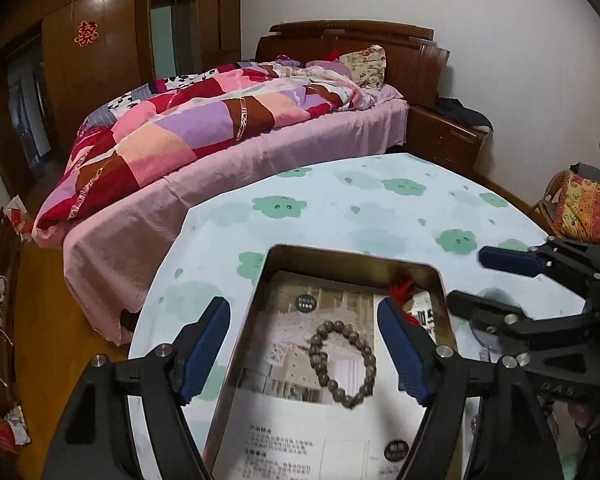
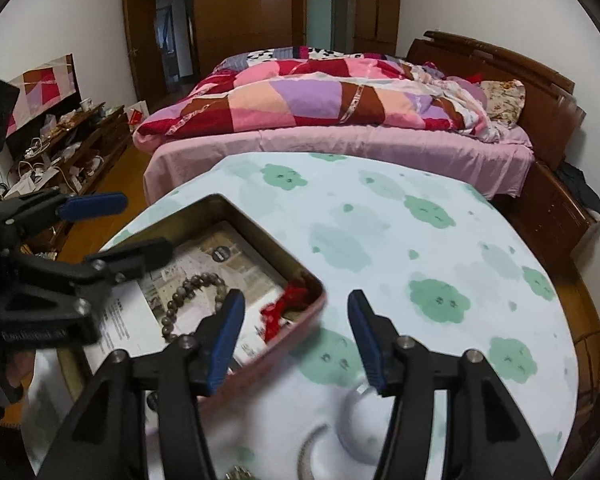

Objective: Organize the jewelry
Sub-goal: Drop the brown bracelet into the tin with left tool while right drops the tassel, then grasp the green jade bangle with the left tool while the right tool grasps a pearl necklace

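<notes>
Two grippers, fingers spread, nothing held: left gripper (image 1: 303, 350) over tin (image 1: 439, 280) on bench (image 1: 380, 208); bead bracelet (image 1: 342, 362) inside tin, red tassel (image 2: 282, 310) in corner. Right gripper (image 2: 296, 340) straddles tin's rim.

The left gripper (image 1: 302, 344) is wide open, its two blue fingers (image 1: 204, 346) far apart, and it holds nothing. The right gripper (image 2: 296, 340) is wide open too, and it holds nothing either. It sits just to the right of the left one, and each points partly toward the other.
</notes>
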Available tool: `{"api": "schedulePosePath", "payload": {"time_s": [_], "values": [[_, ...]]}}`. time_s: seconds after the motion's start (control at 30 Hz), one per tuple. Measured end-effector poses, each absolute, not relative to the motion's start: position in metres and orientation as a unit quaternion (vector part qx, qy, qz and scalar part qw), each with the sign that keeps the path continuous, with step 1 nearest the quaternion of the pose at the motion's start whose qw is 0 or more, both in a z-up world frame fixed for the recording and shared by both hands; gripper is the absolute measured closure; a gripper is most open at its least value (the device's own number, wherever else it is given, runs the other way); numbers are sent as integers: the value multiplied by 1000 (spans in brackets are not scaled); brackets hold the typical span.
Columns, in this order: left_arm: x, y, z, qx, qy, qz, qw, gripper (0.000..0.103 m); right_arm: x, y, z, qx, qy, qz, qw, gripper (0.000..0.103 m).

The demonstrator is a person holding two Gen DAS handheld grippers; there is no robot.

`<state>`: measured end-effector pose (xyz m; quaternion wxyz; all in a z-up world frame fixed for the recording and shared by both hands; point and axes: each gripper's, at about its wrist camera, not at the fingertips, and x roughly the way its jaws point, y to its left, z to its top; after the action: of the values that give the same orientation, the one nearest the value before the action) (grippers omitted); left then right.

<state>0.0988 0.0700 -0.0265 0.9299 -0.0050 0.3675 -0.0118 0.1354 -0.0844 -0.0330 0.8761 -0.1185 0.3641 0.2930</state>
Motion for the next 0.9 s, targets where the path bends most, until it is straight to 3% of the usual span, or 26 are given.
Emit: {"api": "schedulePosePath", "payload": {"time_s": [0.7, 0.8, 0.9], "values": [[-1, 2, -19, 18, 348, -25, 937, 27, 36, -174, -51, -72, 380, 255, 886, 41], [-9, -11, -18, 31, 346, -35, 937, 36, 24, -175, -56, -72, 384, 263, 882, 41], [-10, -18, -25, 28, 364, -51, 930, 51, 13, -171, -61, -93, 386, 270, 877, 48]]}}
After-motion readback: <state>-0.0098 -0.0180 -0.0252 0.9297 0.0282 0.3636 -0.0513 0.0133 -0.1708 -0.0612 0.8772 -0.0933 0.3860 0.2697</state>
